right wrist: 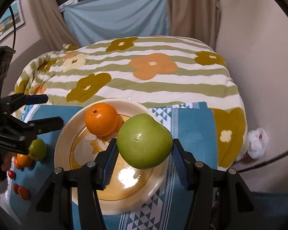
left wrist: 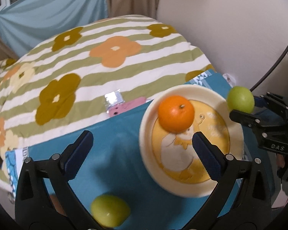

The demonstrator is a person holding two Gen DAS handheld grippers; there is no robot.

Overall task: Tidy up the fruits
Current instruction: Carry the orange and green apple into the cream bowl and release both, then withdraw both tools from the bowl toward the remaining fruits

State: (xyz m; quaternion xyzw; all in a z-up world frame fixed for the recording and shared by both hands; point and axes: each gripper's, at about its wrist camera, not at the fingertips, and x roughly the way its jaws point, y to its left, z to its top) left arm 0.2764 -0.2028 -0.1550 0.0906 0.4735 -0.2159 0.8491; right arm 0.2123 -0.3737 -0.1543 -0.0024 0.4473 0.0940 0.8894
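Observation:
A cream plate (left wrist: pixel 192 90) with a duck picture lies on a teal cloth (left wrist: pixel 115 143), and an orange (left wrist: pixel 175 113) rests on its far side. My left gripper (left wrist: pixel 142 140) hangs open wide above the cloth at the plate's left edge, with nothing between its fingers. Below it a green apple (left wrist: pixel 109 212) lies on the cloth. My right gripper (right wrist: pixel 144 145) is shut on a second green apple (right wrist: pixel 144 141), held above the plate (right wrist: pixel 63 143) near the orange (right wrist: pixel 101 118). The left wrist view shows that held apple (left wrist: pixel 240 99) at the plate's right rim.
The teal cloth (right wrist: pixel 192 126) lies on a bed with a striped, flowered quilt (right wrist: pixel 144 80). Small oranges (right wrist: pixel 24 160) and red fruits (right wrist: pixel 23 192) lie left of the plate beside the loose apple (right wrist: pixel 37 149). A pink object (left wrist: pixel 124 107) and a silver packet sit at the cloth's far edge.

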